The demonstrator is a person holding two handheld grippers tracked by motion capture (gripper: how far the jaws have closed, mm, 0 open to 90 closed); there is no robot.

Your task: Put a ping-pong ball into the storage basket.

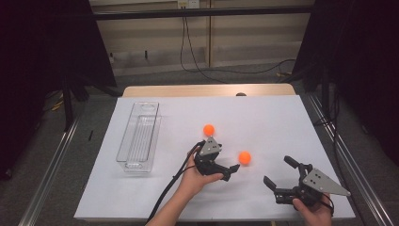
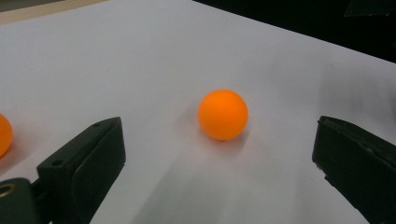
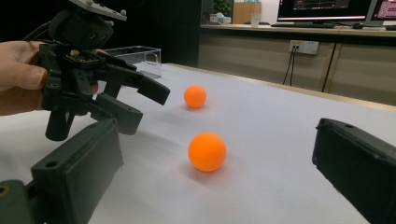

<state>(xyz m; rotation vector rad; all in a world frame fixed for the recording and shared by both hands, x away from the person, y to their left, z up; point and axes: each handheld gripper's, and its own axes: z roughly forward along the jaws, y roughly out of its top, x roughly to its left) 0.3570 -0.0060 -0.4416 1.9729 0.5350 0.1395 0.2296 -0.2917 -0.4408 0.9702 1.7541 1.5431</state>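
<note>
Jaws of the left gripper (image 1: pixel 233 170) spread wide, nothing between them yet, aimed at the nearer orange ball (image 2: pixel 222 114) resting free on the white table (image 1: pixel 282 122) just ahead. Jaws of the right gripper (image 1: pixel 277 174) likewise spread and empty, off to the side near the table's front edge. Probably a ping-pong ball: light, hollow, smooth, quick to roll or squirt out, so best pinched gently across its widest middle. From the right gripper view, a side look at the left gripper (image 3: pixel 135 100), the second orange ball (image 3: pixel 194 96) behind, and the clear plastic bin (image 3: pixel 140 56). From the high view, the bin (image 1: pixel 139 136) well apart at left.
</note>
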